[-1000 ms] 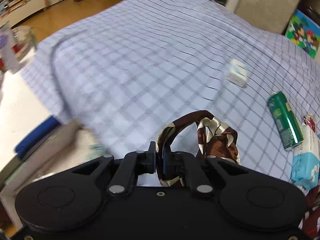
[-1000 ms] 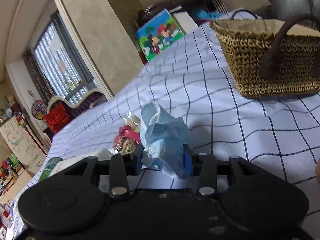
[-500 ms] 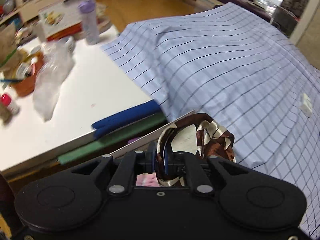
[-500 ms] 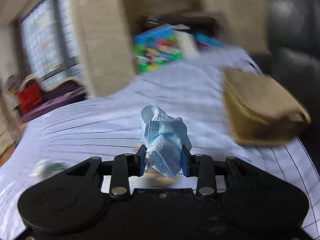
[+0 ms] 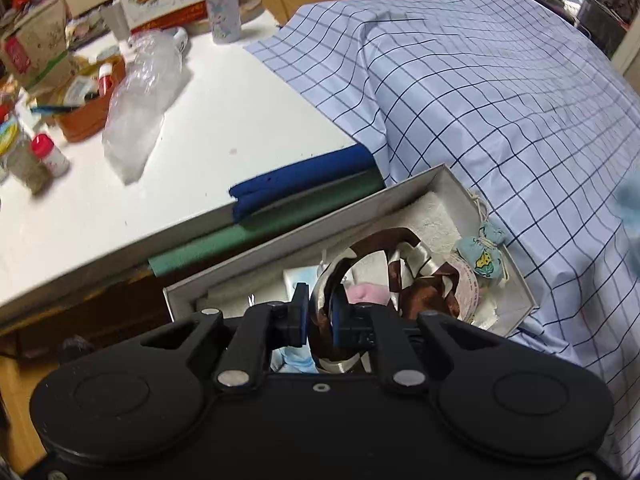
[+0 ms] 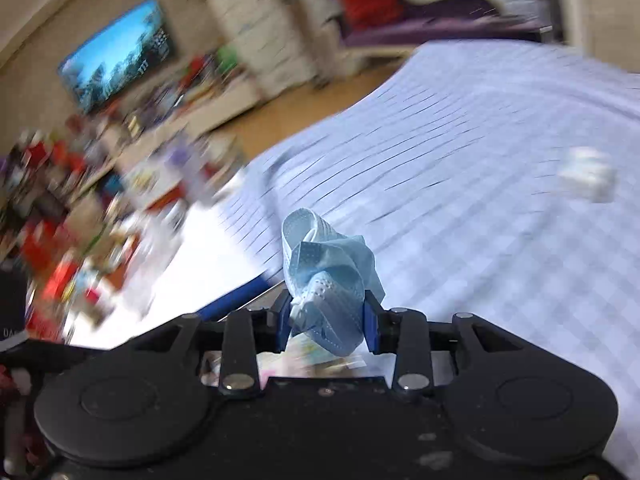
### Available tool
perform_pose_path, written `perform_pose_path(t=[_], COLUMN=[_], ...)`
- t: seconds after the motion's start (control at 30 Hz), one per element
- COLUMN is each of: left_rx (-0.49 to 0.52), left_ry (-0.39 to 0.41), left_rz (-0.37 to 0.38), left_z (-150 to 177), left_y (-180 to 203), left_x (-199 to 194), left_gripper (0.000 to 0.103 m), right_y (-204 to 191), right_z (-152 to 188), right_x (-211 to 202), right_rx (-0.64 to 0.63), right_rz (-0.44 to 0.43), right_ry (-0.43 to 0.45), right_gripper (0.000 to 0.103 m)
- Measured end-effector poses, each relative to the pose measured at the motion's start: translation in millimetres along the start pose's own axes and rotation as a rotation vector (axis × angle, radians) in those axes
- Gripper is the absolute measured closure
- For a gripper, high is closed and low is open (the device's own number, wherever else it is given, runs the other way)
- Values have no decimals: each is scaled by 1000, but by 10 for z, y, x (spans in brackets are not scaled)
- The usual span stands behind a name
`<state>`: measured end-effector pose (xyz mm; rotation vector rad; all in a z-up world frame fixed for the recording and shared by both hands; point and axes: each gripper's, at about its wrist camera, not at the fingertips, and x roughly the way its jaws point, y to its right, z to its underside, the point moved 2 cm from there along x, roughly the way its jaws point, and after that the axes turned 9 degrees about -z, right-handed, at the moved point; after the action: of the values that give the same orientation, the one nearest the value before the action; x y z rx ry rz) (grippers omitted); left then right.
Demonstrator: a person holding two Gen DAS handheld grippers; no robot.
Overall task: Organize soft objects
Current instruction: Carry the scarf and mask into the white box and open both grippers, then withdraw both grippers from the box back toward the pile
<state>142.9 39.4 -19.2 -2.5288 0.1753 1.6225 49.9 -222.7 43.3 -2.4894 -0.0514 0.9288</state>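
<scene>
- Over the open white cardboard box (image 5: 404, 190), which sits low against the hanging edge of the pale blue checked tablecloth (image 5: 500, 92), the left gripper (image 5: 320, 314) points steeply down with its jaws nearly together, pinching a brown and cream patterned satin scarf (image 5: 404, 268).
- The scarf loops up from the blue pads and bunches over the middle of the box, above the things already inside.
- In the box lie a white towelling cloth (image 5: 434, 216) towards its far corner, a small light blue drawstring pouch (image 5: 486, 250) with a yellow print against its right wall, a pink soft item (image 5: 366, 292) just behind the gripper, and something pale blue under the fingers, too hidden to name.
- Beside the box's far wall, a dark blue folded cloth (image 5: 304, 174) and a green one (image 5: 256, 232) lie along the near edge of the white desk (image 5: 224, 116).
- Farther back on the desk stand a crumpled clear plastic bag (image 5: 138, 96), a purple-lidded bottle (image 5: 222, 0) and a brown tray (image 5: 90, 114) of small items.
- In the right wrist view, heavily blurred, the right gripper (image 6: 327, 322) holds a crumpled light blue face mask (image 6: 328, 276) between narrow jaws, above the checked cloth near the desk's edge.
- A small white object (image 6: 588, 176) lies on the cloth to the right, too smeared to identify.
</scene>
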Motion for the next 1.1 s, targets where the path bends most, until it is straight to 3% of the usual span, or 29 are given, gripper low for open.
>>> perform_pose_path(t=[0.2, 0.43, 0.53, 0.6, 0.7, 1.1], left_rx=[7, -8, -24, -30, -29, -26], left_ry=[-1, -2, -12, -8, 12, 14], left_rz=[-17, -15, -18, -22, -46, -47], left_z=[43, 33, 28, 26, 15, 4], left_y=[32, -15, -41, -52, -65, -72], left_x=[29, 33, 44, 33, 6, 1], left_gripper=[95, 91, 83, 68, 50, 46], right_y=[-592, -939, -1041, -1092, -1112, -897], right_z=[13, 93, 88, 77, 31, 138], right_x=[759, 1131, 1211, 1245, 1227, 989], right_rx=[-63, -156, -169, -174, -170, -174], right_rz=[-29, 15, 13, 27, 34, 71], right_ry=[-155, -201, -201, -184, -164, -132], right_gripper=[68, 68, 59, 46, 43, 38])
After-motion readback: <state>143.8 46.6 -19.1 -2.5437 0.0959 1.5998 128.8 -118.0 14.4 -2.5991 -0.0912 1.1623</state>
